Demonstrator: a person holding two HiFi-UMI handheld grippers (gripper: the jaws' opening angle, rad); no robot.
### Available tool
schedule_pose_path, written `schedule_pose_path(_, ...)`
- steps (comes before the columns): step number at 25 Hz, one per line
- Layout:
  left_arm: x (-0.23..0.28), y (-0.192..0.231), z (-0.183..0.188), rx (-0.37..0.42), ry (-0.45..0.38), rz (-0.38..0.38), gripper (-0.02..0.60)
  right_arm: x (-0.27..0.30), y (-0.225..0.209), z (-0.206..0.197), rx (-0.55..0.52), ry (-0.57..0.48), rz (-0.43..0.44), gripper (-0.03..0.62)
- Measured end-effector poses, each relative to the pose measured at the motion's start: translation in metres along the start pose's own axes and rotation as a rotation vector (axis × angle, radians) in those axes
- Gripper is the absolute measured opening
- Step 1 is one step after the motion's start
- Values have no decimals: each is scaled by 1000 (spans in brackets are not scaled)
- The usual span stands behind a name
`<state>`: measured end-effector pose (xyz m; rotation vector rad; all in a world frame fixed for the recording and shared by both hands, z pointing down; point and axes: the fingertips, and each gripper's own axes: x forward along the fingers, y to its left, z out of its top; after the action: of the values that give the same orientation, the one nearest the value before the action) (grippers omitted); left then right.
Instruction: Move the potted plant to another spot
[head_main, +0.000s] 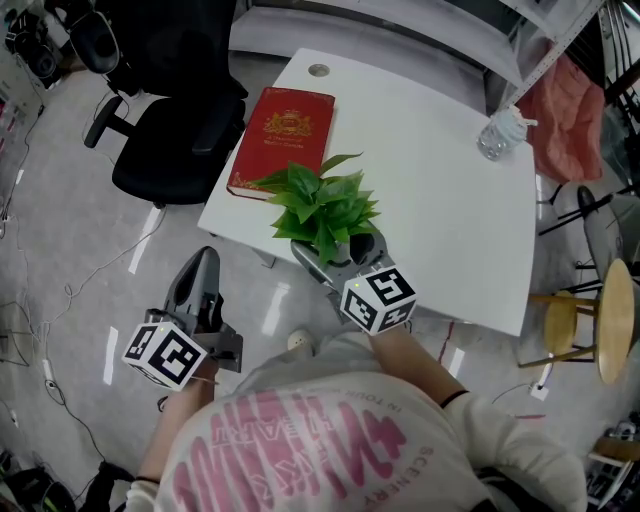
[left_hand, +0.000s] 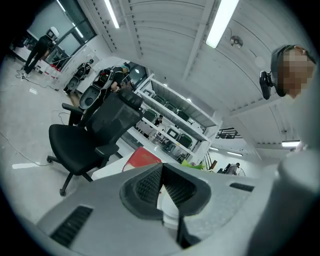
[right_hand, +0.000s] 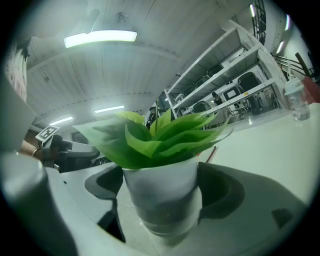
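Note:
The potted plant (head_main: 320, 205) has broad green leaves in a small white pot (right_hand: 160, 175). In the head view it is over the near edge of the white table (head_main: 440, 200). My right gripper (head_main: 335, 255) is shut on the pot, one jaw on each side. The right gripper view shows the pot wedged between the dark pads (right_hand: 220, 187). I cannot tell whether the pot rests on the table or hangs just above it. My left gripper (head_main: 204, 262) is off the table to the left, over the floor. Its jaws are shut with nothing in them (left_hand: 161, 172).
A red book (head_main: 285, 140) lies on the table's left side, just beyond the plant. A plastic water bottle (head_main: 500, 132) stands at the far right corner. A black office chair (head_main: 170, 110) sits left of the table, and a wooden stool (head_main: 590, 320) stands to the right. Cables run across the floor.

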<state>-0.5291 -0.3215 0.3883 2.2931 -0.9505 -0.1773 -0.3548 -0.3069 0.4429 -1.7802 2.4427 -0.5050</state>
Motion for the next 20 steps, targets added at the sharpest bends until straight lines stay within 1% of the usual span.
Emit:
schedule_pose_path(14, 0, 4, 0, -20, 5, -9, 3, -2, 2, -7, -42, 34, -28, 479)
schedule_pose_path(20, 1, 7, -2, -40, 3, -10, 3, -5, 2, -10, -48, 50, -33, 477)
